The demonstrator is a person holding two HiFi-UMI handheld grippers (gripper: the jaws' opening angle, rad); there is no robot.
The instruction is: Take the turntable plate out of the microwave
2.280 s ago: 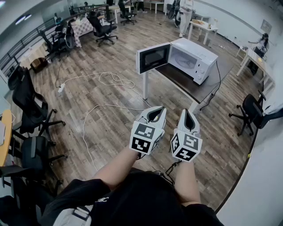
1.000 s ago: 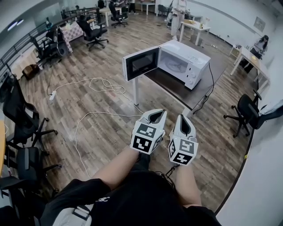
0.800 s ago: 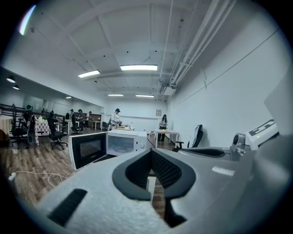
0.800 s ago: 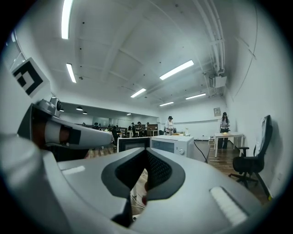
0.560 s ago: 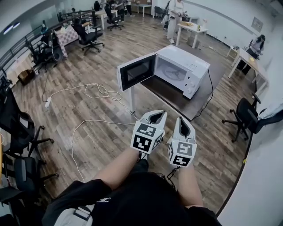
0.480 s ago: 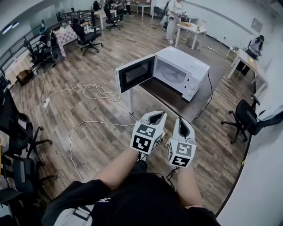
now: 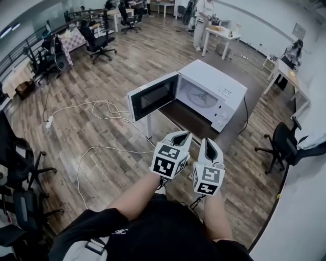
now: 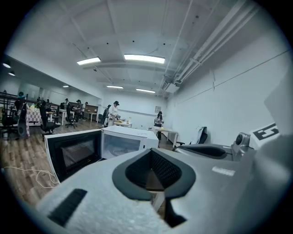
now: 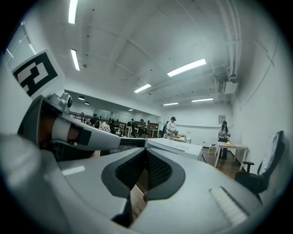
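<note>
A white microwave (image 7: 220,90) stands on a dark table (image 7: 179,115) with its door (image 7: 153,95) swung open to the left. The glass turntable plate (image 7: 202,97) lies inside the cavity. Both grippers are held side by side in front of my chest, a short way off the table's near edge. The left gripper (image 7: 182,134) is shut and empty, and the right gripper (image 7: 209,140) is shut and empty too. In the left gripper view the left gripper (image 8: 152,155) points at the microwave (image 8: 130,140) and its open door (image 8: 73,153). The right gripper (image 9: 145,153) points past the microwave's top (image 9: 176,147).
White cables (image 7: 100,111) trail over the wooden floor left of the table. Black office chairs stand at the right (image 7: 282,145) and the left (image 7: 20,163). A person (image 7: 205,11) stands by a white table (image 7: 221,33) at the back.
The microwave and table have come closer in the head view. Both grippers stay shut and side by side as they move towards it.
</note>
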